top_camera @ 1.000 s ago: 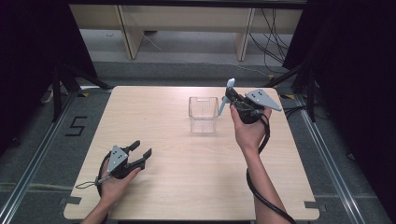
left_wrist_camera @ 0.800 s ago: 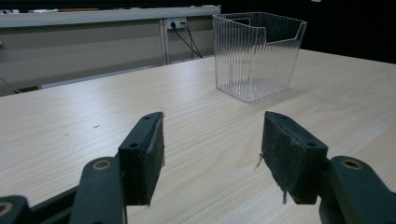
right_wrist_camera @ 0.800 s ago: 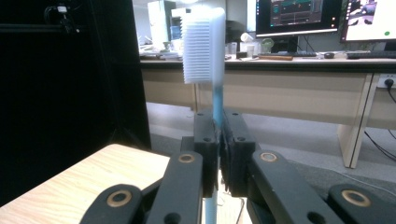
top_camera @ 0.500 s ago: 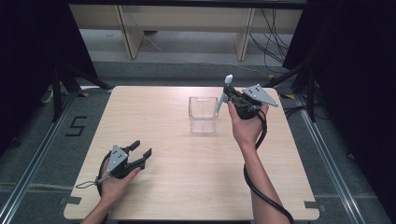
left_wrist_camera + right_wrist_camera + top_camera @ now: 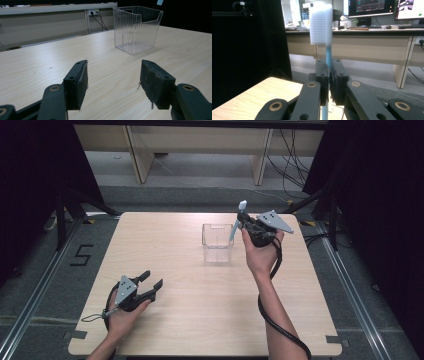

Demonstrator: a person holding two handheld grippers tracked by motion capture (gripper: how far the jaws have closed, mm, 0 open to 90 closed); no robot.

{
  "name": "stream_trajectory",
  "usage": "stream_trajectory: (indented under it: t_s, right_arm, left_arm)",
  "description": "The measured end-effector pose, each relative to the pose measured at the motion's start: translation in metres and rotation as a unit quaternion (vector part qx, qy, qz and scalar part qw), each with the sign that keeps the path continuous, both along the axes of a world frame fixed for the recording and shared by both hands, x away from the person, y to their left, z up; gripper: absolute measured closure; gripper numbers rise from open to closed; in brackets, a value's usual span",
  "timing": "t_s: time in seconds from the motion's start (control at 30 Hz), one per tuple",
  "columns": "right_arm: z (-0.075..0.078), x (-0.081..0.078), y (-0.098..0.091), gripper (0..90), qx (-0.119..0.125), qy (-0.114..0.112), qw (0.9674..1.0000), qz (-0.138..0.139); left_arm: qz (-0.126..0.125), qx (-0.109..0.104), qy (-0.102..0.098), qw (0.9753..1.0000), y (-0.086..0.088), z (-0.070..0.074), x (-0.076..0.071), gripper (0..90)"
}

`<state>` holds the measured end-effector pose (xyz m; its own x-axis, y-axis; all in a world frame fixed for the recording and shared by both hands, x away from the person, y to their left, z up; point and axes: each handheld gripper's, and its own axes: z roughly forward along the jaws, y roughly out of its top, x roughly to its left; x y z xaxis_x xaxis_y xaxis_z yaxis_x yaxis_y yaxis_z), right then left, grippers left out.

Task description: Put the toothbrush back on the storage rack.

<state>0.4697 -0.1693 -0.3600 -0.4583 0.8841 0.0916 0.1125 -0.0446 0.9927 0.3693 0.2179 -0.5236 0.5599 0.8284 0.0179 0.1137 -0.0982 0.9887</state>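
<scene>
**Toothbrush held upright beside the clear bin**

At the left of the high view, the left tool (image 5: pixel 150 286) rested low on the counter (image 5: pixel 190 320), near its front-left corner, held in the person's left hand (image 5: pixel 122 312). Its jaws stood wide apart with nothing between them; in the left gripper view the two dark pads (image 5: pixel 80 82) framed bare wood, and the bin (image 5: pixel 136 28) stood farther off on the counter.

Toward the middle of the high view, the clear ribbed bin (image 5: pixel 218 242) sat upright on the counter's far half, well apart from the left tool.

Just right of the bin, the right tool (image 5: pixel 241 225) was raised above the counter in the right hand (image 5: pixel 261 255). Its jaws were clamped on the blue handle of a toothbrush (image 5: pixel 239 220), which stood upright with its head at the top, close by the bin's right wall. In the right gripper view the toothbrush (image 5: pixel 322 25) rose straight from between the closed pads, its white bristles facing left.
</scene>
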Motion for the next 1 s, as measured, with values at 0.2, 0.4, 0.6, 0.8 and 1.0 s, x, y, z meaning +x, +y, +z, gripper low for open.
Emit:
stream_trajectory:
  t_s: [0.2, 0.4, 0.6, 0.8, 1.0]
  right_arm:
    - [-0.004, 0.002, 0.001, 85.9, -0.002, 0.003, 1.0000, -0.003]
    - [-0.007, 0.003, 0.001, 85.9, -0.004, 0.007, 0.9999, -0.007]
    - [-0.010, 0.004, 0.001, 85.9, -0.003, 0.014, 0.9999, -0.008]
    - [-0.013, 0.004, 0.001, 85.9, -0.008, 0.015, 0.9998, -0.009]
    - [-0.017, 0.005, 0.003, 85.9, -0.007, 0.015, 0.9998, -0.010]
  left_arm:
    - [0.000, 0.000, 0.000, 1.0000, 0.000, 0.000, 0.000, 38.7]
    - [-0.005, -0.004, -0.009, 0.9999, -0.001, -0.001, 0.002, 38.8]
    - [-0.005, -0.004, -0.009, 0.9999, -0.001, -0.001, 0.002, 38.8]
    - [-0.005, -0.004, -0.009, 0.9999, -0.001, -0.001, 0.002, 38.8]
    - [-0.004, -0.005, -0.008, 0.9999, -0.001, -0.001, 0.002, 38.8]
